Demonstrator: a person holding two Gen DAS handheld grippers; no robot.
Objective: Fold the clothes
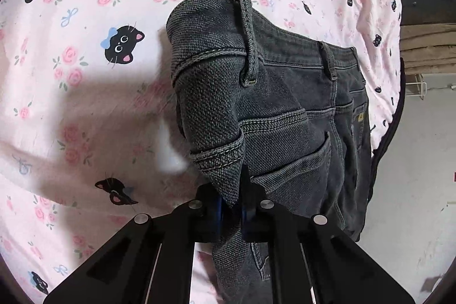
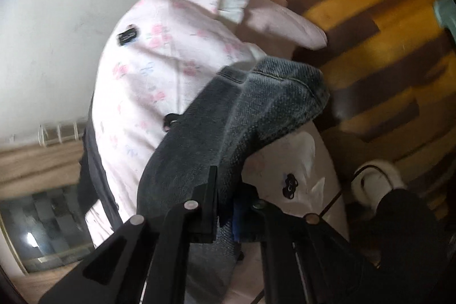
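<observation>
Gripping the jeans (image 1: 285, 110) at frame bottom, both grippers (image 1: 231, 211) (image 2: 225, 215) clamp denim; lift evenly over the sheet (image 1: 99, 76).

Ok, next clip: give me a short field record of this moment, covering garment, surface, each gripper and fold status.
garment: dark grey jeans, waistband and back pockets showing
surface: pink bedsheet with cat and rose print
left gripper: shut on a corner of the jeans
right gripper: shut on another bunched part of the jeans
fold status: not yet folded flat; cloth bunched at both grips
</observation>
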